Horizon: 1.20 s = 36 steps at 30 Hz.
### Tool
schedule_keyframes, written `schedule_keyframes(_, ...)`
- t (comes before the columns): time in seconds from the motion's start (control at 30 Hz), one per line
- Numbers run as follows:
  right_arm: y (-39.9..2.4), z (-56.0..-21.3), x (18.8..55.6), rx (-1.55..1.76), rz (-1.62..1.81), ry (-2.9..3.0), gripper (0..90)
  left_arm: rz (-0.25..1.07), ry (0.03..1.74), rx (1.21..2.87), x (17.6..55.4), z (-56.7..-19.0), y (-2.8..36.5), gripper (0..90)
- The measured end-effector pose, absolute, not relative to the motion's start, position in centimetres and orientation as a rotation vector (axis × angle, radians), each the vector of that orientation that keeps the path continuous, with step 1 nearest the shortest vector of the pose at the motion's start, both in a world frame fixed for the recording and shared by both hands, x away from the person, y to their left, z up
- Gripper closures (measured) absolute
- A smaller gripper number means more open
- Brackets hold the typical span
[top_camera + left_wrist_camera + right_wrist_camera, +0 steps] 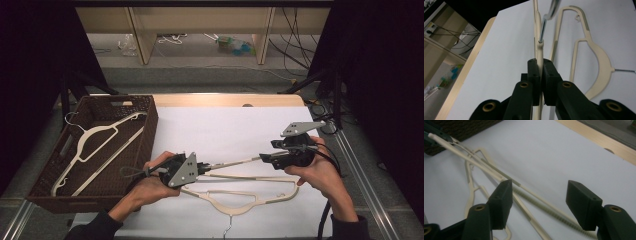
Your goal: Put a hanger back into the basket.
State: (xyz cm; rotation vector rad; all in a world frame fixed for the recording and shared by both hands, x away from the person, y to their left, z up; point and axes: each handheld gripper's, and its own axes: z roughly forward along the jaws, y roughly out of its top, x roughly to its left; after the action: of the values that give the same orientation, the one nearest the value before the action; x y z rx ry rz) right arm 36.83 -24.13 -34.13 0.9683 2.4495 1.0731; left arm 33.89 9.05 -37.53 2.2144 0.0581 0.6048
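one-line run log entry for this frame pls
left gripper: shut on raised hanger | right gripper: open, nothing gripped | second hanger: flat on white sheet | basket: one hanger inside

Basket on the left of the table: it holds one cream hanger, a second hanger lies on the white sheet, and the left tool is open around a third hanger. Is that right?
One point is wrong: the left tool is not open, it is shut on the third hanger, as the left gripper view shows. The basket does hold one hanger, and another hanger lies on the white sheet.

matt cream plastic hanger (538, 53), metal hook (543, 27)
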Motion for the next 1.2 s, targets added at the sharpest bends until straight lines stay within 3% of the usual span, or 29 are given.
schedule_keyframes(0.3,-24.9,-32.0,35.4,0.934,1.176,2.351,34.6,0.501,0.179,2.192,34.3,-36.1,9.4,86.1)
schedule_keyframes(0.53,-25.2,-32.2,34.8,0.955,1.167,2.327,32.7,0.474,0.304,2.178,35.0,-35.4,10.8,86.1)
schedule_keyframes(1.2,-24.5,-39.6,31.9,0.960,1.230,2.426,32.4,0.233,0.662,1.885,35.9,-30.6,18.6,86.1)
